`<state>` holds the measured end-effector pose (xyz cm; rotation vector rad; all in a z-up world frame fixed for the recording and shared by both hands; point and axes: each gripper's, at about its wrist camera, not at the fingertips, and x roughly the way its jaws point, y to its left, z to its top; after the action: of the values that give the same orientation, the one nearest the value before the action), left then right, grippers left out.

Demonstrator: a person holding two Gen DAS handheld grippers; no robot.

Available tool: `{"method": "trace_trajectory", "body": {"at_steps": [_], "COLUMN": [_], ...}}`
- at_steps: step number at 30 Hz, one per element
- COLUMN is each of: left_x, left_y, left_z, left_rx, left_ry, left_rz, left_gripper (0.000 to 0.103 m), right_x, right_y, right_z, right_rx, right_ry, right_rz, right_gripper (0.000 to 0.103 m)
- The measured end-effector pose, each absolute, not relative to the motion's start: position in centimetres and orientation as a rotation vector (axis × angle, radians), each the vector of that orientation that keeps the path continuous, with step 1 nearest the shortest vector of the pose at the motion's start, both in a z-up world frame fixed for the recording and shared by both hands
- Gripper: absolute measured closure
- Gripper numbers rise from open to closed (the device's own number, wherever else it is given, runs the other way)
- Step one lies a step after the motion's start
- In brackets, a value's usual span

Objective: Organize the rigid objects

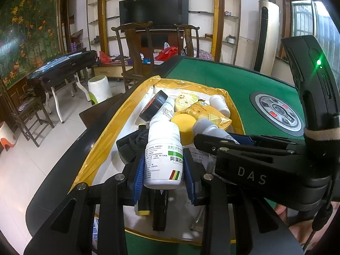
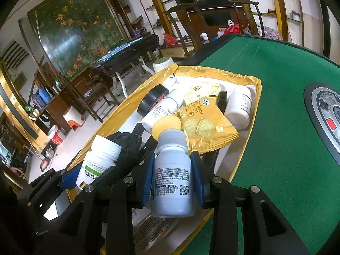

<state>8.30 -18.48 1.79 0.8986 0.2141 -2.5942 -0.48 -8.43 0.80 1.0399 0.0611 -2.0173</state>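
Over the yellow-lined tray (image 1: 102,140) on the green counter (image 1: 229,78), you are holding two medicine bottles upright. Your left claw (image 1: 163,170) is gripping the white bottle with the green-striped label (image 1: 163,155), blue pads pressing its sides. Your right claw (image 2: 173,180) is clamping the grey-white bottle with the QR code (image 2: 173,178) the same way, just beside the first. Beyond them in the tray are lying a yellow cap (image 2: 166,124), a roll of black tape (image 2: 152,101), a yellow snack packet (image 2: 206,125) and another white bottle (image 2: 239,106).
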Motion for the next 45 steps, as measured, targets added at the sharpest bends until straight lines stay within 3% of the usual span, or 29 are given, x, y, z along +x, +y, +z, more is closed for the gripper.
{"method": "trace_trajectory", "body": {"at_steps": [4, 5, 6, 7, 8, 14, 17, 25, 31, 36, 38, 45], "left_x": [8.3, 8.3, 8.3, 8.3, 8.5, 9.1, 9.5, 9.5, 9.7, 10.3, 10.2, 10.2], "left_y": [-18.5, -18.5, -18.5, -18.5, -18.5, -18.6, -18.8, -18.4, -18.2, -18.4, -18.3, -16.9], "left_z": [1.7, 1.7, 1.7, 1.8, 1.9, 2.8, 3.3, 3.9, 4.2, 4.6, 4.8, 4.8], "left_rx": [0.901, 0.907, 0.912, 0.91, 0.894, 0.859, 0.831, 0.782, 0.782, 0.752, 0.759, 0.75], "left_ry": [0.222, 0.229, 0.237, 0.24, 0.242, 0.232, 0.244, 0.228, 0.259, 0.294, 0.282, 0.132], "left_rz": [-2.596, -2.597, -2.596, -2.596, -2.596, -2.596, -2.598, -2.576, -2.547, -2.544, -2.533, -2.461], "left_gripper": [0.071, 0.068, 0.057, 0.042, 0.036, 0.035, 0.02, 0.02, 0.02, 0.019, 0.018, 0.018], "right_x": [-0.5, -0.5, -0.5, -0.4, -0.3, 0.3, 0.1, -0.1, 0.4, 0.9, 1.1, 1.6], "right_y": [-8.4, -8.4, -8.3, -8.2, -8.1, -7.2, -6.3, -4.1, -1.7, -0.6, -0.3, 0.5], "right_z": [1.0, 1.1, 1.2, 1.5, 1.8, 3.1, 3.5, 3.4, 3.8, 3.9, 3.8, 4.1], "right_rx": [1.036, 1.033, 1.026, 1.011, 0.996, 0.92, 0.905, 0.908, 0.871, 0.848, 0.847, 0.827], "right_ry": [0.062, 0.062, 0.062, 0.063, 0.063, 0.047, 0.008, -0.034, -0.067, -0.064, -0.068, -0.074], "right_rz": [-2.018, -2.019, -2.025, -2.034, -2.038, -2.077, -2.085, -2.108, -2.162, -2.187, -2.192, -2.215], "right_gripper": [0.071, 0.067, 0.065, 0.056, 0.047, 0.045, 0.044, 0.043, 0.029, 0.024, 0.013, 0.009]}}
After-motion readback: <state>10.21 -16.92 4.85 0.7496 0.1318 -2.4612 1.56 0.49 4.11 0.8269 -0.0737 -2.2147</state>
